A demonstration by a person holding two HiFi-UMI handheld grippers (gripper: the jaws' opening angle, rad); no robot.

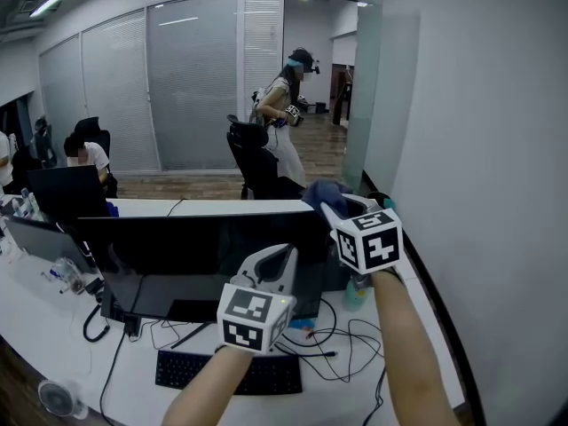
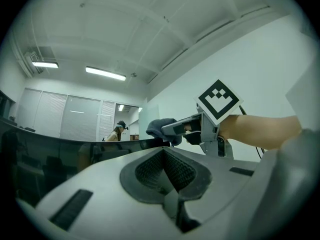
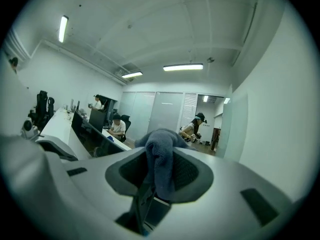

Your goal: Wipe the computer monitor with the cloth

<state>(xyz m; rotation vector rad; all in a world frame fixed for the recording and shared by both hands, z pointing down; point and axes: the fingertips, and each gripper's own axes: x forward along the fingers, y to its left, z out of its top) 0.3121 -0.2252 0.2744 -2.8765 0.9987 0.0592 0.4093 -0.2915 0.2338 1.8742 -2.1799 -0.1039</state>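
A wide black monitor [image 1: 204,247] stands on the white desk [image 1: 62,344]. Above its top right corner my right gripper [image 1: 335,204] is shut on a grey-blue cloth [image 1: 321,191]. In the right gripper view the cloth [image 3: 161,159] hangs bunched between the jaws, with the monitor [image 3: 95,136] lower left. My left gripper [image 1: 282,257] sits in front of the screen's right part, jaws together with nothing in them. The left gripper view looks over the monitor's top edge [image 2: 60,151] at the right gripper [image 2: 175,127] and its cloth [image 2: 158,128].
A black keyboard [image 1: 226,373] and loose cables [image 1: 346,344] lie under the monitor; a bottle [image 1: 355,293] stands at its right. A small fan [image 1: 58,399] sits front left. A white wall [image 1: 497,149] is close on the right. People are at the back.
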